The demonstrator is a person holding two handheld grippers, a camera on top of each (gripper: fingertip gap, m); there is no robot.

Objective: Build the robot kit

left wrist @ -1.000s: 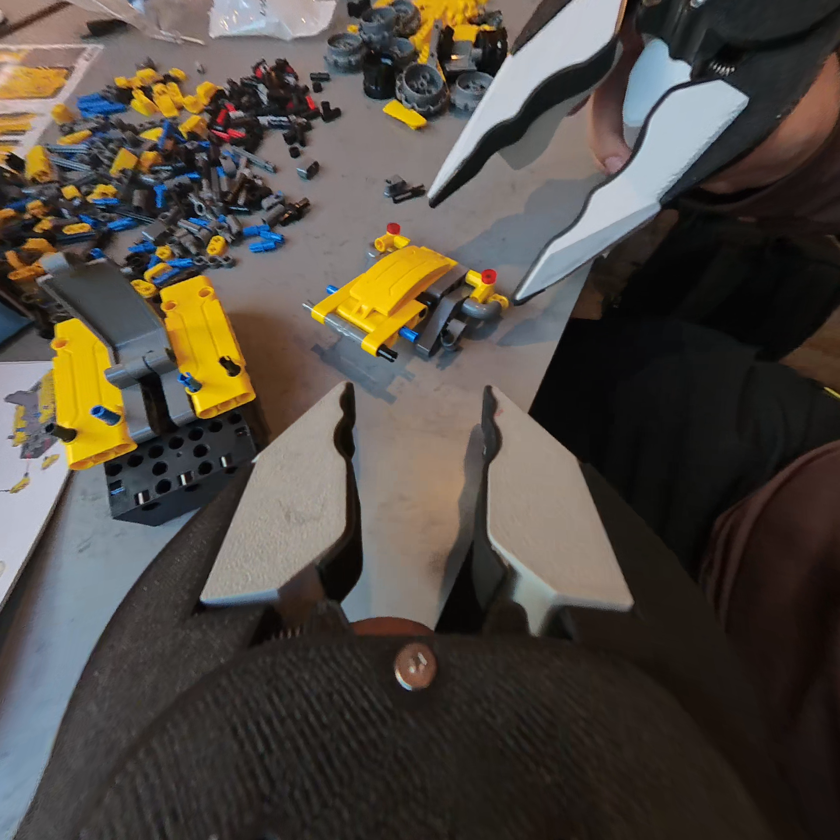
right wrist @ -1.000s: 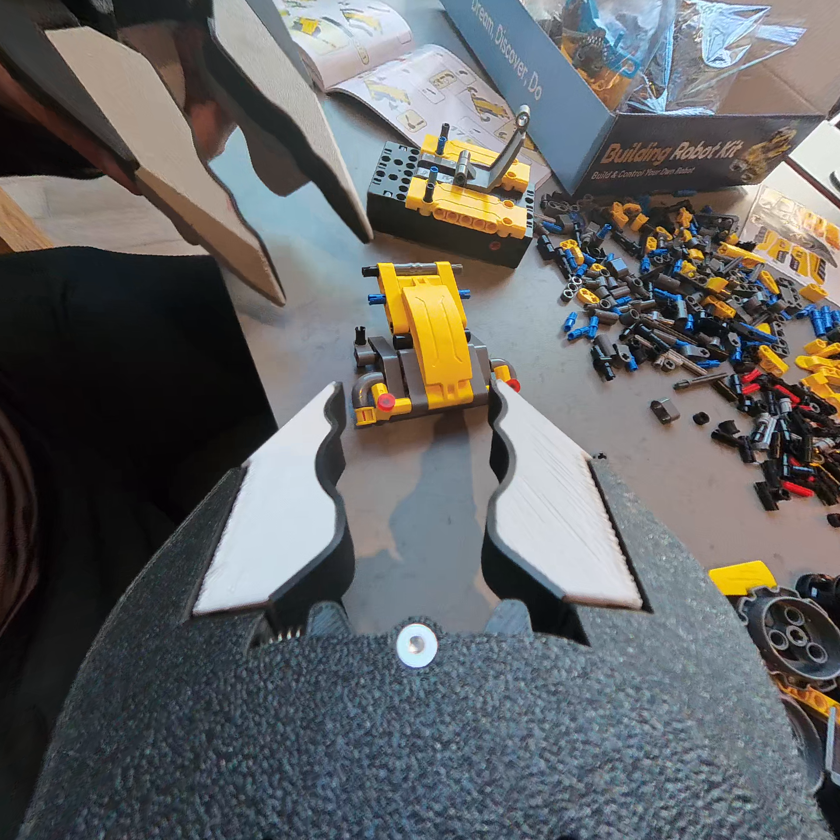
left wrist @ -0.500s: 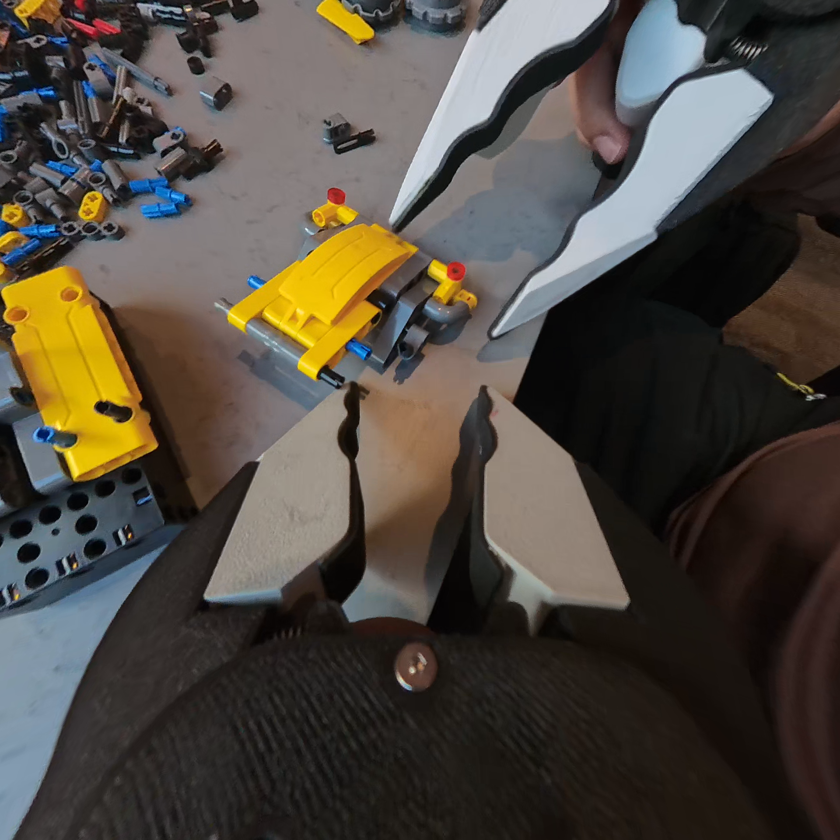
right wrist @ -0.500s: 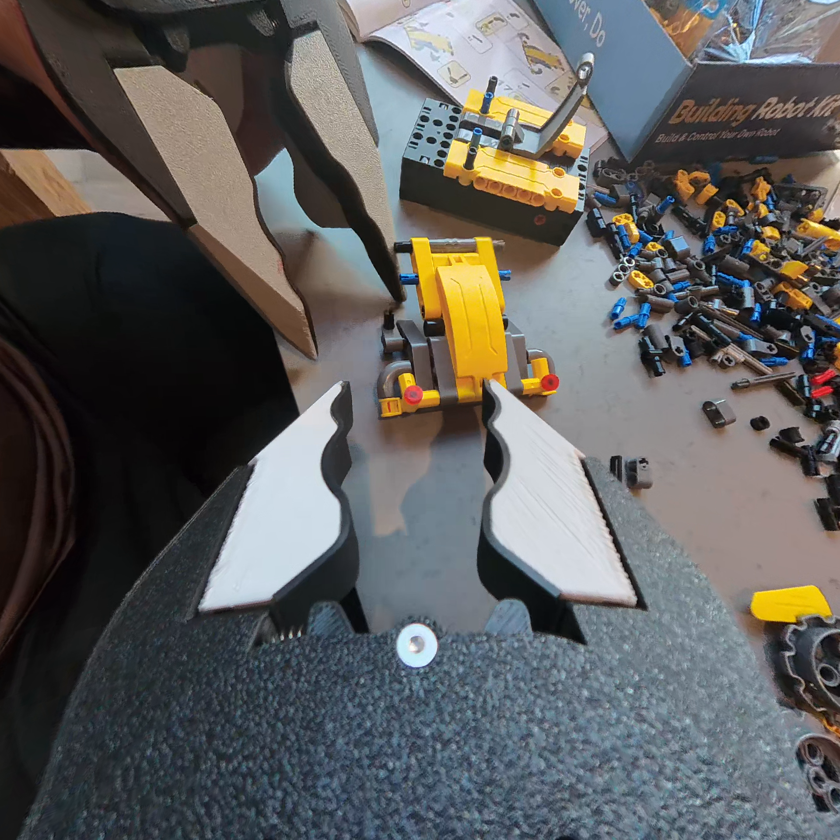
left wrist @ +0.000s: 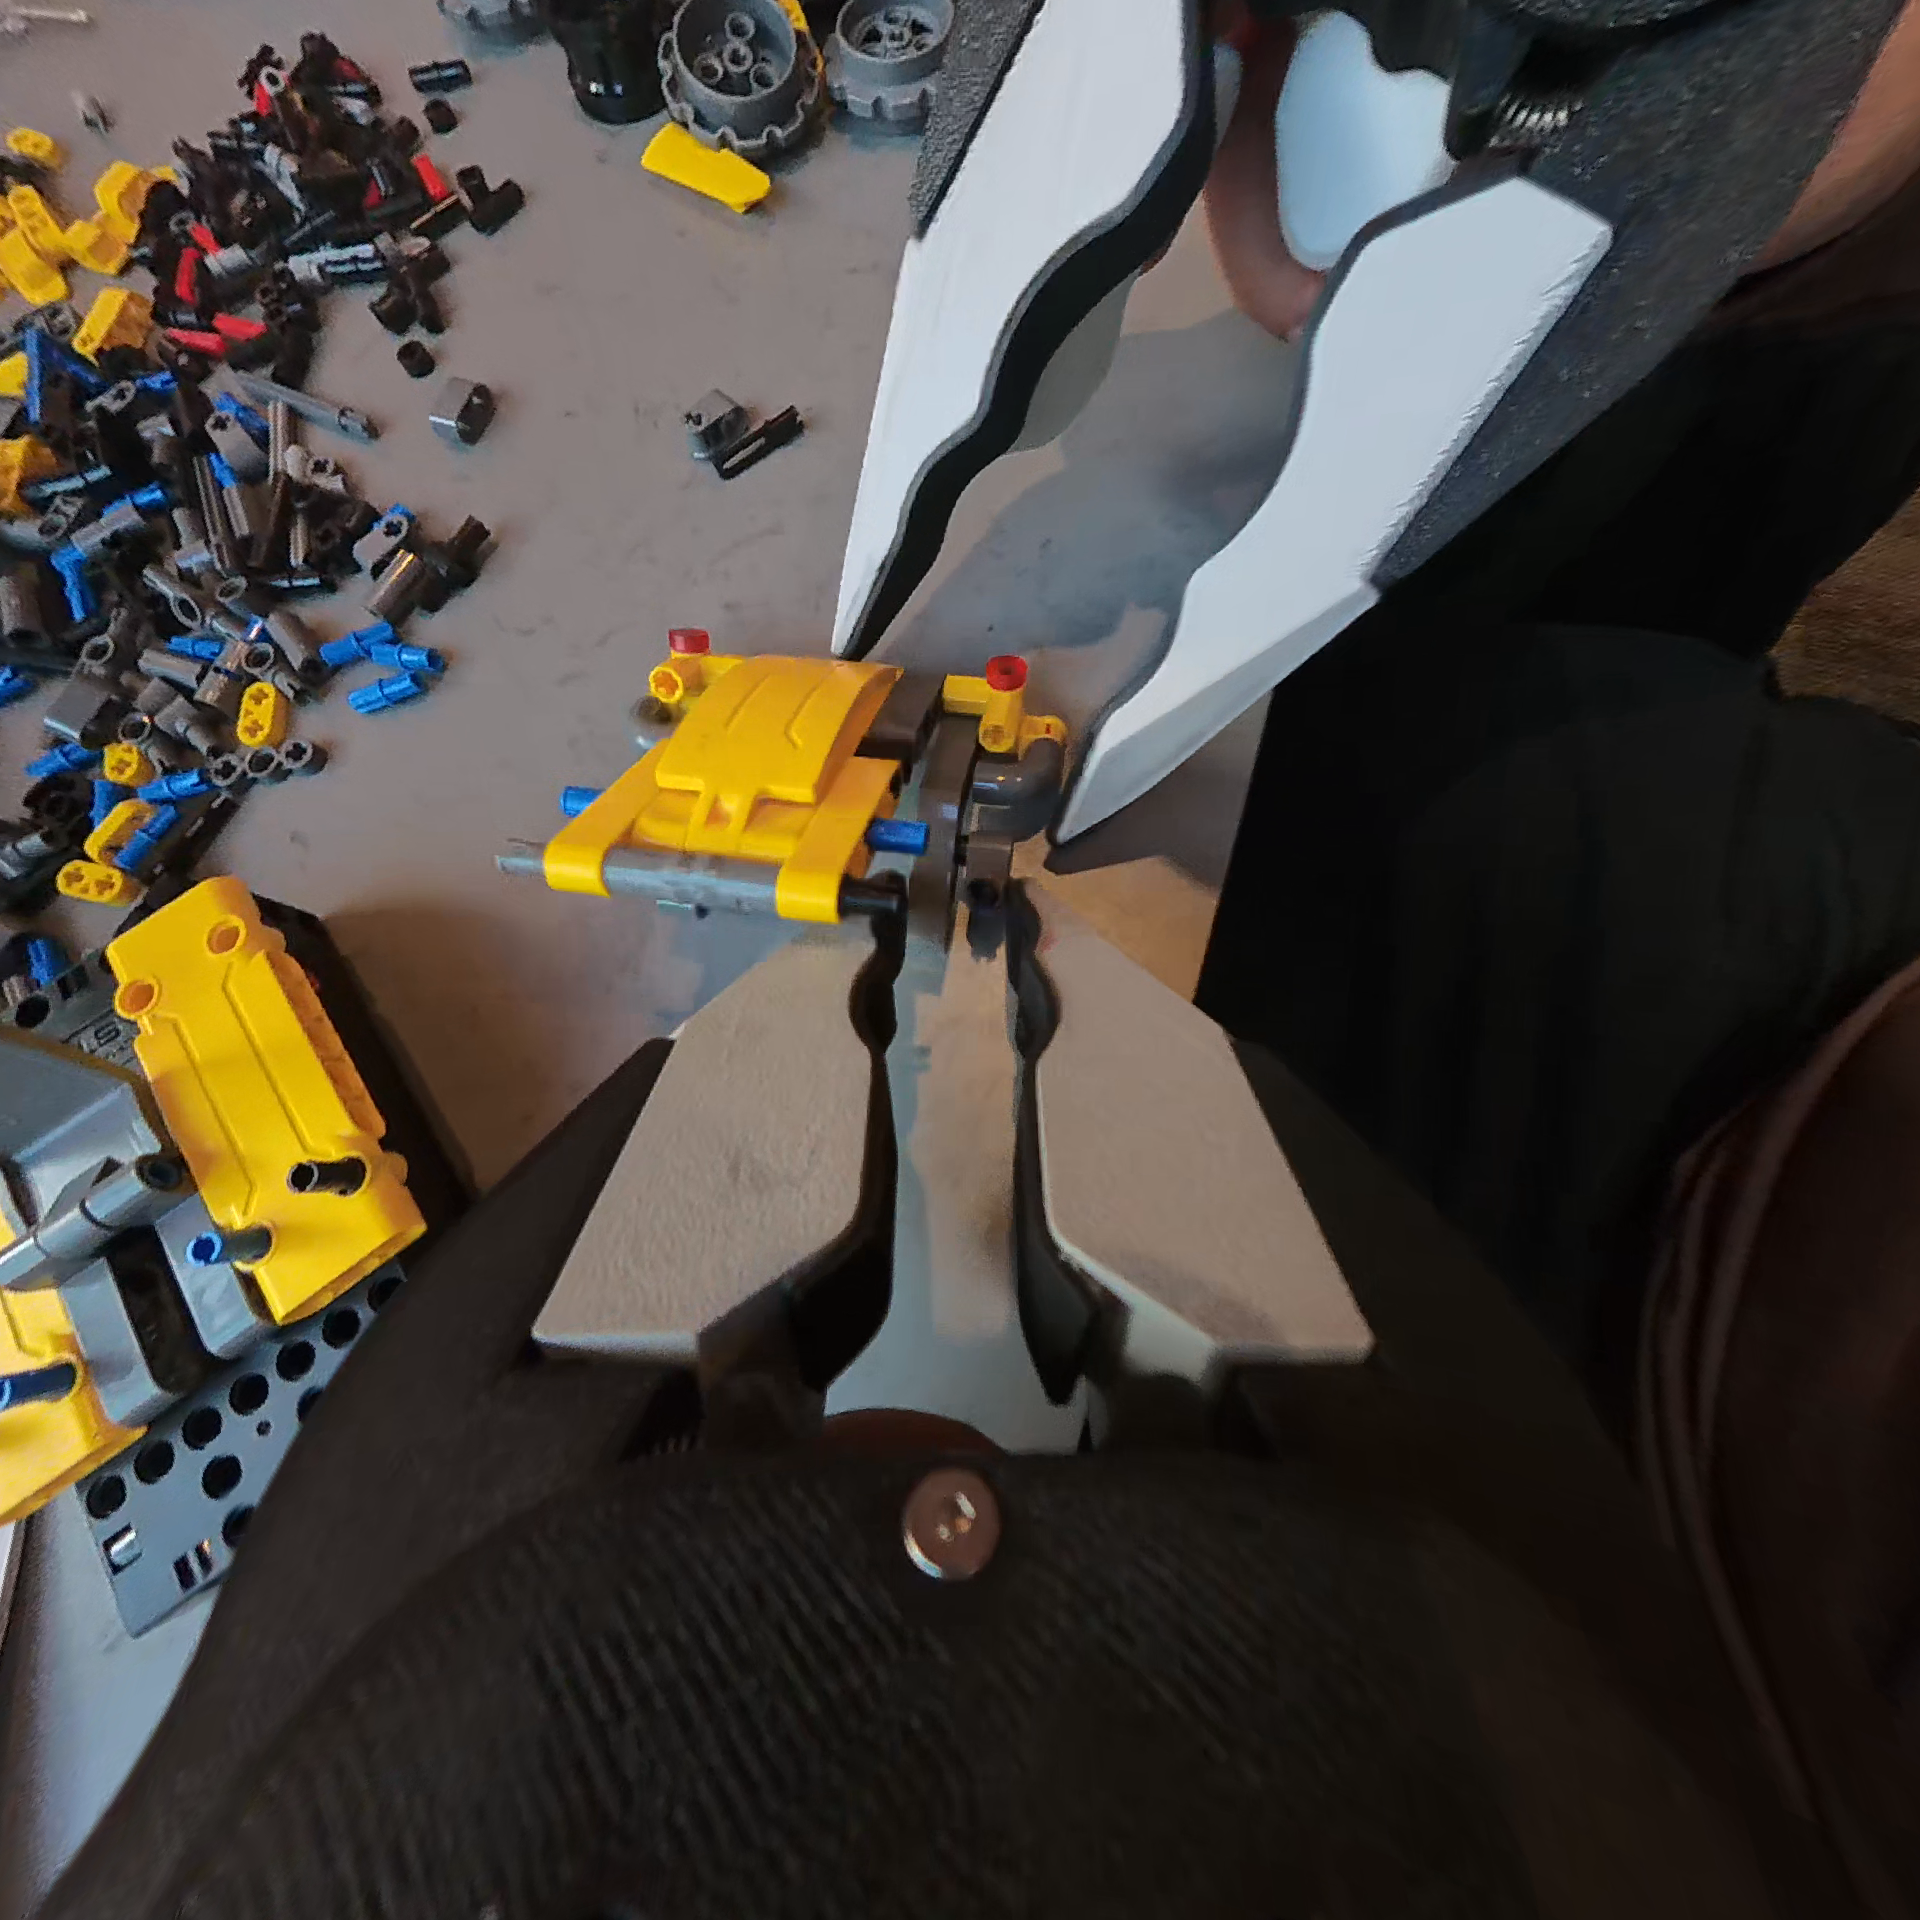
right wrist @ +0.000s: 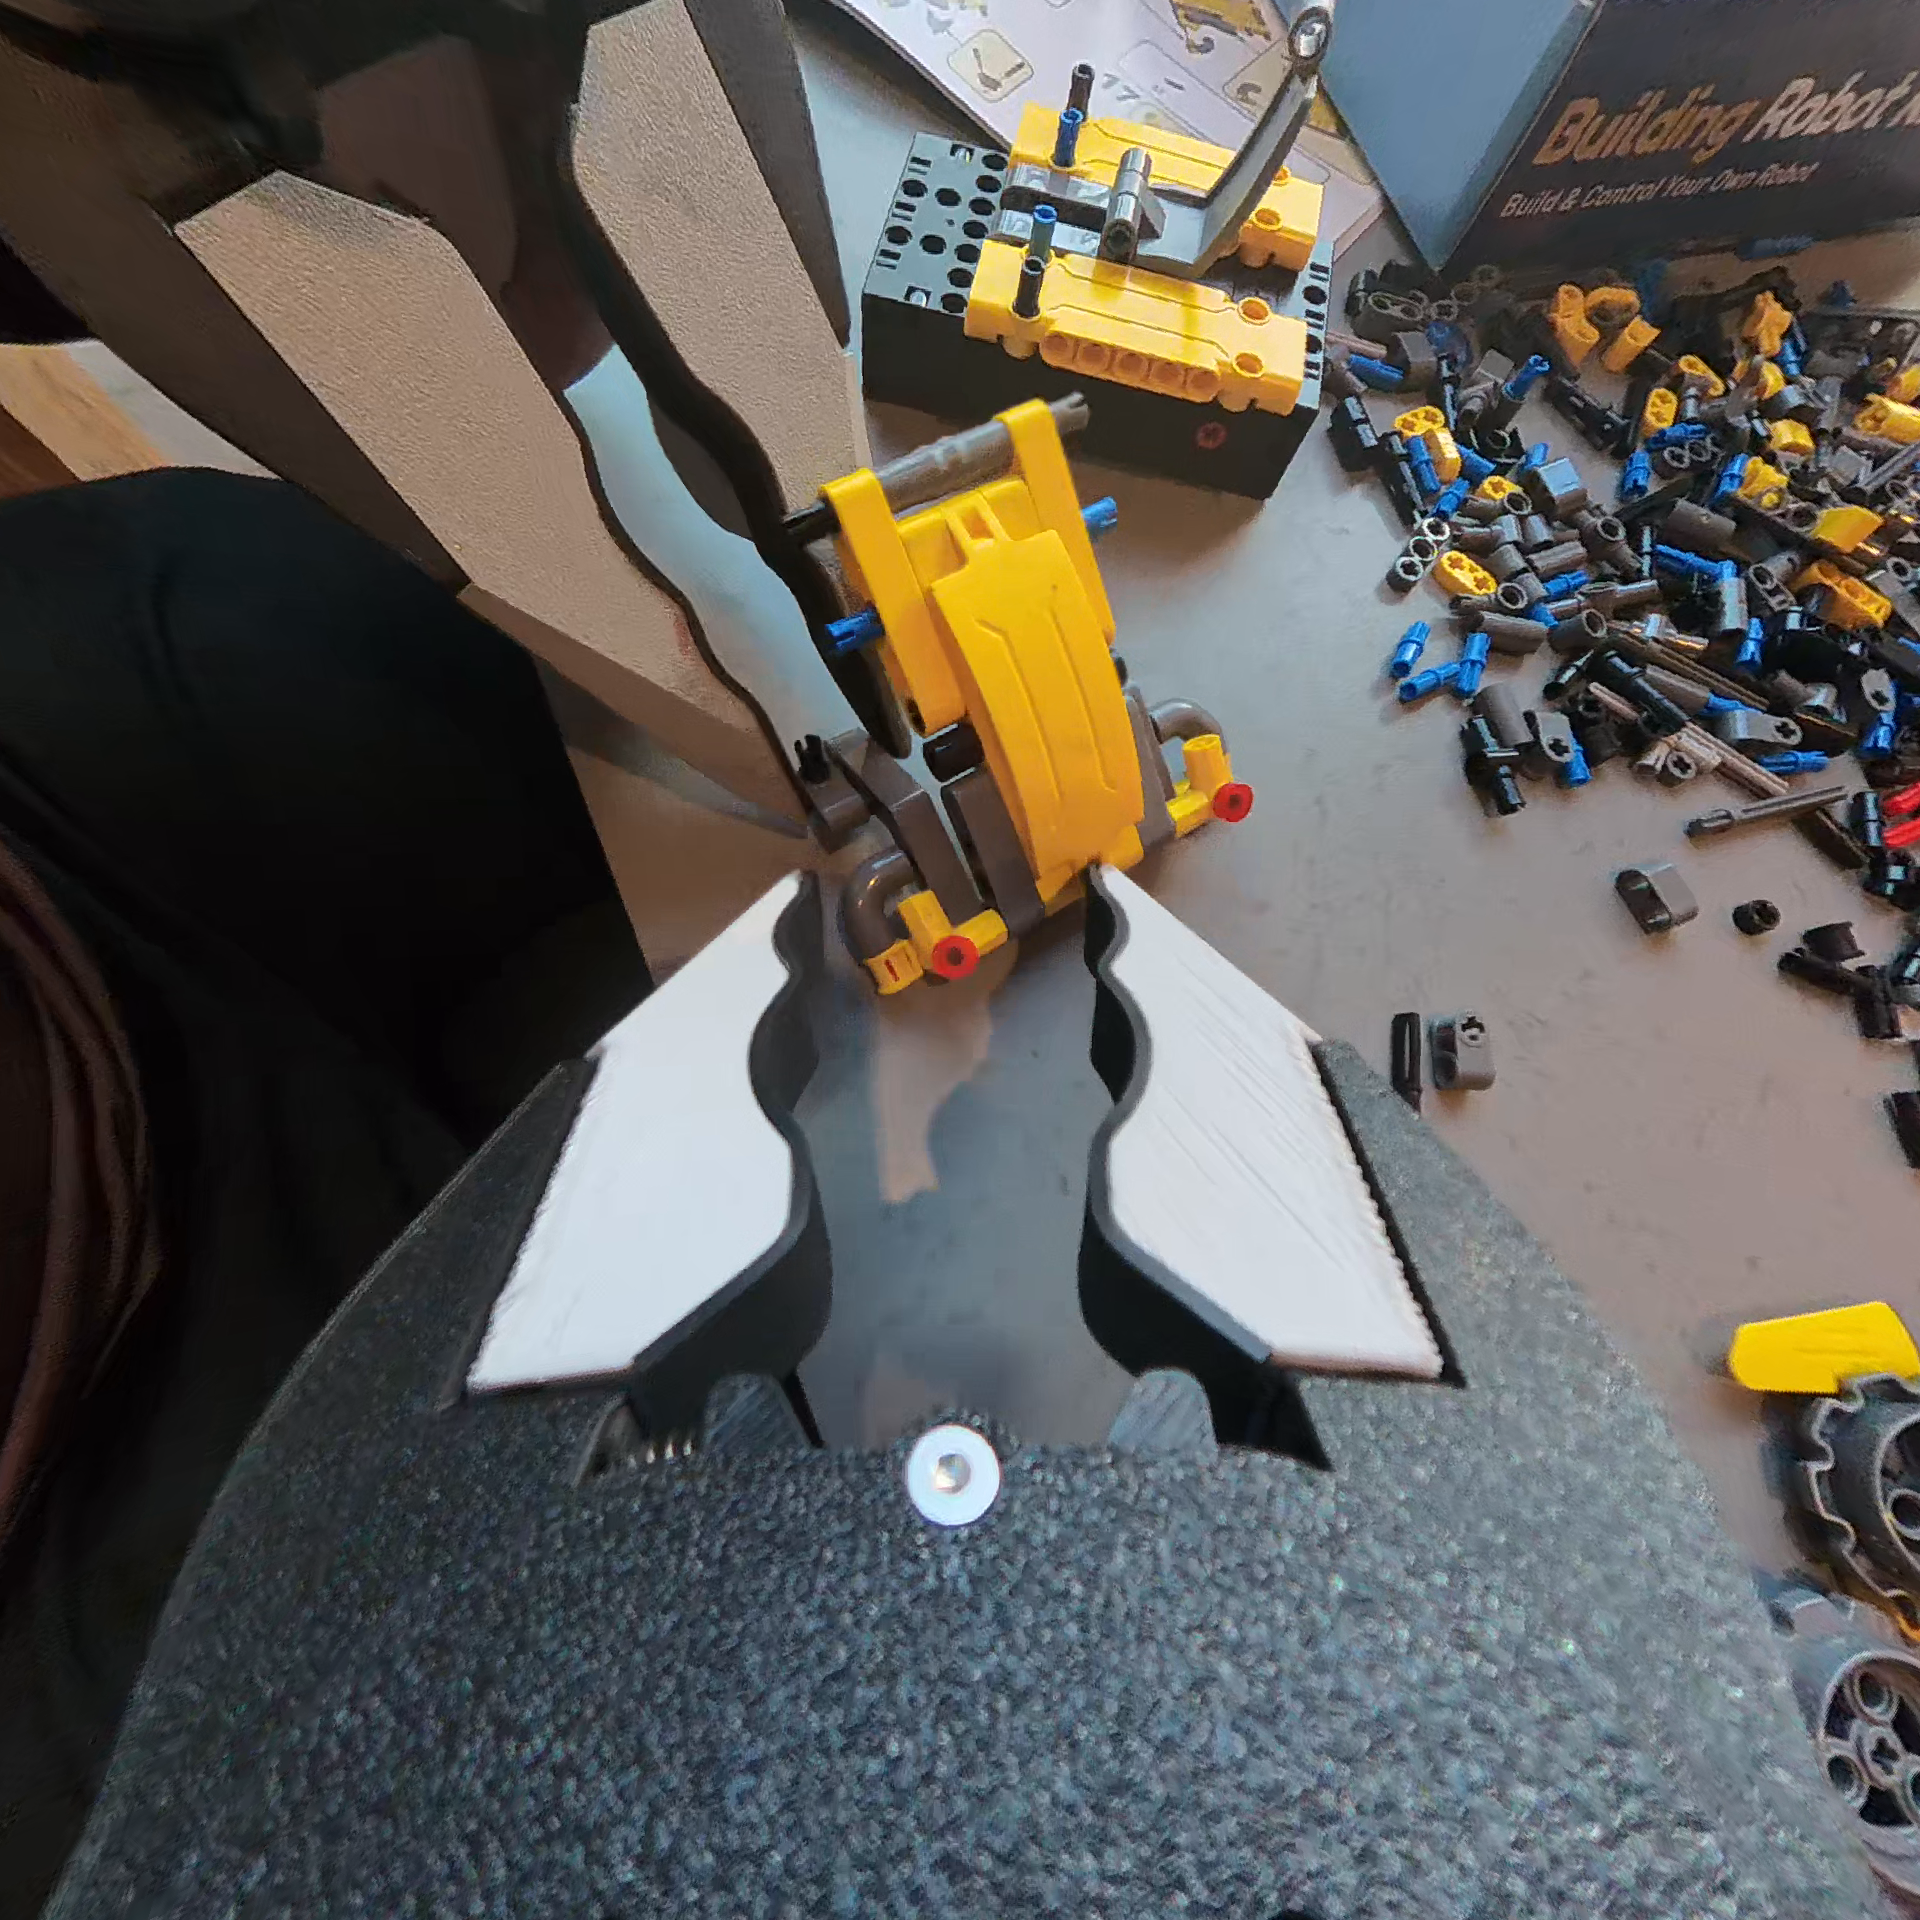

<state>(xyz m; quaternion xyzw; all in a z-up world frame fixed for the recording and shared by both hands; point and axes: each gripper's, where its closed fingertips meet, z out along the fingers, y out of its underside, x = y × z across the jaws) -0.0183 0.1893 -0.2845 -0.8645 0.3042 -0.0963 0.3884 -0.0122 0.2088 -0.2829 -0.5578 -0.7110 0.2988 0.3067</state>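
Note:
A small yellow and grey brick assembly [left wrist: 774, 764] with red and blue pins lies near the grey table's [left wrist: 582, 343] edge. My left gripper [left wrist: 956, 914] is closed to a narrow gap on the assembly's dark grey side part. In the right wrist view the assembly [right wrist: 1023, 675] sits tilted, with the left gripper [right wrist: 852, 790] pinching its left side. My right gripper [right wrist: 948, 904] is open, its fingertips flanking the assembly's near end with the red pins. It also shows in the left wrist view [left wrist: 956, 732], coming from the far side.
A larger yellow and black block assembly [left wrist: 239, 1122] stands to the left [right wrist: 1101, 312]. A pile of small loose pieces [left wrist: 208, 520] spreads over the table [right wrist: 1662, 571]. Grey wheels [left wrist: 727, 62], a blue box [right wrist: 1662, 125] and a booklet [right wrist: 1039, 62] lie beyond. The table edge and a person's dark clothing are close by. The tips of both grippers are at nearly the same place.
Both grippers have moved in on the small assembly. The left gripper has narrowed and closed on its grey side. The assembly has turned and tilted.

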